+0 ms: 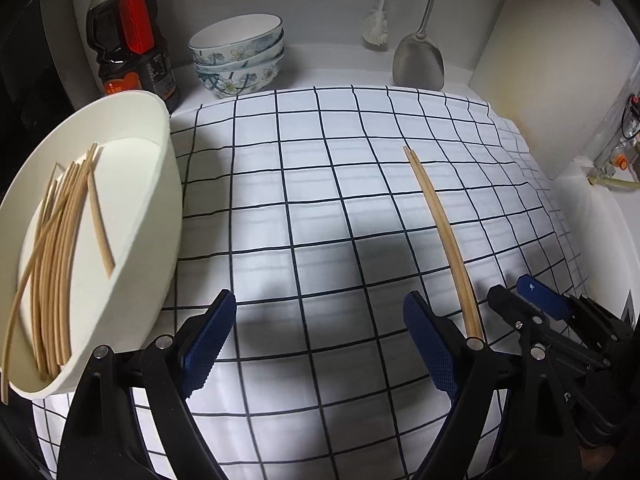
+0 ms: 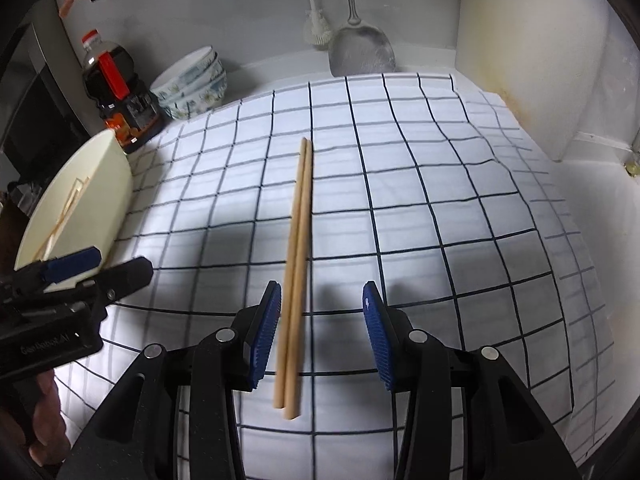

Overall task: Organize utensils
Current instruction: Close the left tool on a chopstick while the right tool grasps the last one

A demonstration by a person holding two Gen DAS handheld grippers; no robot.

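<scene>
Chopsticks (image 2: 298,240), a wooden pair side by side and touching, lie on the checked cloth (image 2: 440,208) that covers the table. Their near ends sit between the blue pads of the right tool (image 2: 320,332), close beside the left-hand pad; whether that pad touches them is hard to make out. The right tool's jaws stand apart, not pressing on the pair. In the left wrist view the pair's near end is hidden behind the left tool's (image 1: 320,340) right finger. The left tool's jaws are wide apart with only cloth between them. At the cloth's left edge stands a white tub (image 1: 160,200) holding a loose bundle of chopsticks (image 1: 56,248), its near rim cut off by the tool. A soy sauce bottle (image 1: 128,40), stacked flowered bowls (image 1: 240,56), a metal spatula (image 1: 420,60) and a white brush (image 1: 378,24) stand by the back wall; the handles of the last two run out of frame.
</scene>
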